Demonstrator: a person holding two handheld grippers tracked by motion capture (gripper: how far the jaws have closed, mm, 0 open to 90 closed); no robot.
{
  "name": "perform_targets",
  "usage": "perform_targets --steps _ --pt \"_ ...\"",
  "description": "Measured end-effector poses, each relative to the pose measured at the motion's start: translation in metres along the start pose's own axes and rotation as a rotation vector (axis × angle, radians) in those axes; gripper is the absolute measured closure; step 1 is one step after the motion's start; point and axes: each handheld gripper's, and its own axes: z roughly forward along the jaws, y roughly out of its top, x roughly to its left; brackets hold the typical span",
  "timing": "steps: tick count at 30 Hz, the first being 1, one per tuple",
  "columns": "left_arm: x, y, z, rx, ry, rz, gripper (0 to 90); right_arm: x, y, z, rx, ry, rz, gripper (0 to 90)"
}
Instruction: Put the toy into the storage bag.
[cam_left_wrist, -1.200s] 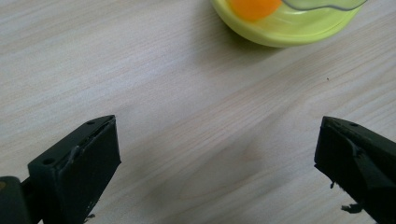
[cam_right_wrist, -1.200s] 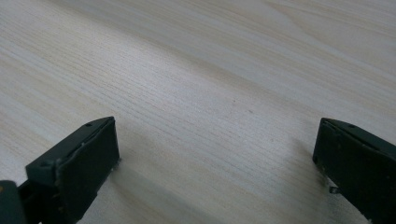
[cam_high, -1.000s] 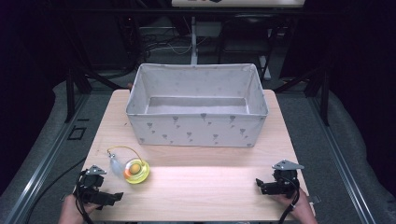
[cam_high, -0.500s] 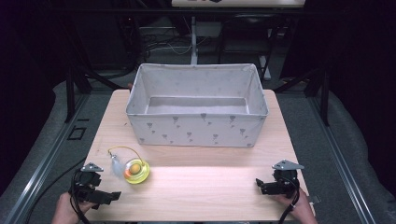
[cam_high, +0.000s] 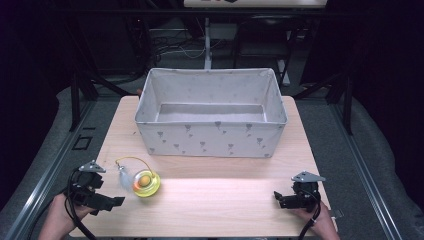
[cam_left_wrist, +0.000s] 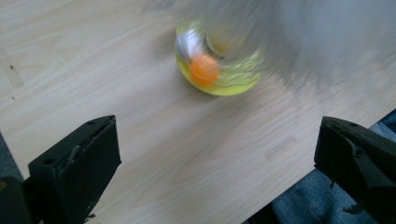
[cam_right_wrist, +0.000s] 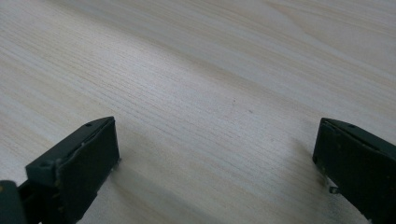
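A translucent yellow round toy (cam_high: 146, 184) with an orange ball in it lies on the front left of the wooden table (cam_high: 215, 200). A white tuft and a thin yellow loop stick out of it to the left. My left gripper (cam_high: 116, 201) sits at the front left corner, a little left of the toy and apart from it, pointing right. In the left gripper view the jaws of the left gripper (cam_left_wrist: 217, 140) stand wide open with the blurred toy (cam_left_wrist: 217, 70) ahead. My right gripper (cam_high: 278, 198) rests open at the front right; between its jaws the right gripper (cam_right_wrist: 217, 140) has bare wood.
A large grey fabric box (cam_high: 210, 135) with small dark prints stands open across the back half of the table, and its inside looks bare. Dark frame legs and cables stand behind it. A blue-clad leg (cam_left_wrist: 327, 205) lies below the table's front edge.
My left gripper has shifted slightly left, toward the table's corner, and its view is motion-blurred. The right gripper and the toy have stayed put.
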Motion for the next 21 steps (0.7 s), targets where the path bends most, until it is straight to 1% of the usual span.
perform_targets --steps 3,5,7,10,16,21 --pt "0.000 0.011 -0.008 -0.007 -0.004 0.023 0.3 0.000 0.000 0.000 -0.002 0.000 0.002 0.0" --pt "-0.002 0.018 -0.013 -0.007 0.006 0.037 0.3 0.000 0.000 0.000 -0.003 0.001 0.002 0.0" --pt "-0.004 0.026 -0.017 -0.009 0.004 0.053 0.3 0.000 0.000 0.000 -0.003 0.001 0.002 0.0" --pt "-0.007 0.036 -0.024 -0.018 0.016 0.084 0.3 0.000 0.000 0.000 -0.002 0.000 0.001 0.0" --pt "-0.013 0.056 -0.035 -0.036 0.038 0.122 0.4 0.000 0.000 0.000 -0.003 0.000 0.002 0.0" --pt "-0.020 0.074 -0.043 -0.042 0.043 0.161 0.4 0.000 0.000 0.000 -0.002 0.000 0.002 0.0"
